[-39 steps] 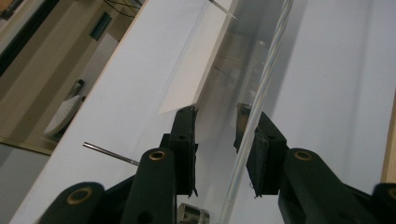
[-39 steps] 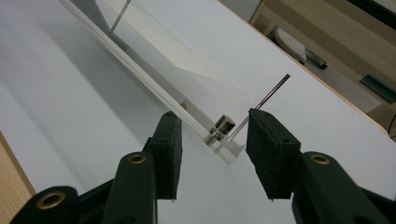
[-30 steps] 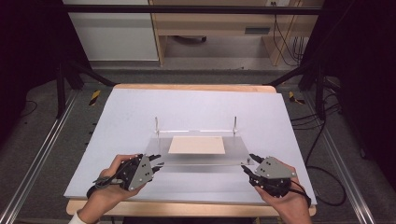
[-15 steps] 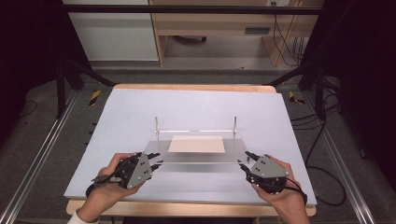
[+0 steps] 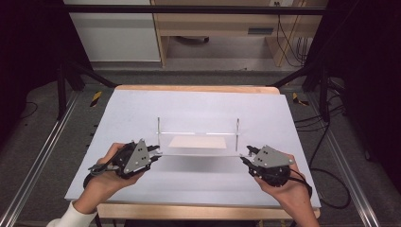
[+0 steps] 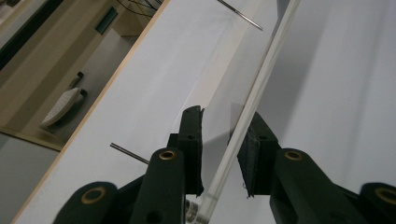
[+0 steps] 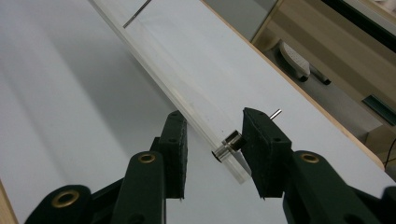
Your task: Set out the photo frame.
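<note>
Where the white table [image 5: 123, 118] takes up the middle of the high view, one clear plate [image 5: 163, 144] sits over its centre, its near long edge running between the two grippers.

**Clear plate (1).** It is a colourless, see-through rectangular sheet with a thick, bright-edged rim. A grey shadow band lies on the table just in front of its near edge.

**Beige sheet (1)** [image 5: 197, 142]. This flat, pale rectangle sits within the plate's outline. Whether it rests on the plate or beneath it cannot be told.

**Grippers (2).**
- The left gripper [image 5: 156, 152], in the person's left hand [image 5: 106, 177], grasps the left end of the plate's near edge. In the left gripper view, the rim runs up between its jaws, against the right-hand pad [image 6: 250, 154].
- The right gripper [image 5: 245, 155], in the right hand [image 5: 283, 187], grasps the right near corner. Its jaws have just been closing with that corner between them.

**Thin metal rods (2 counted in the high view).** They stand upright at the plate's far corners, one on the left [image 5: 158, 125] and one on the right [image 5: 237, 127].

**Metal fitting (1)** [image 7: 229, 143]. This short silver cylinder is set through the plate's corner and touches the right-hand pad in the right gripper view.
</note>
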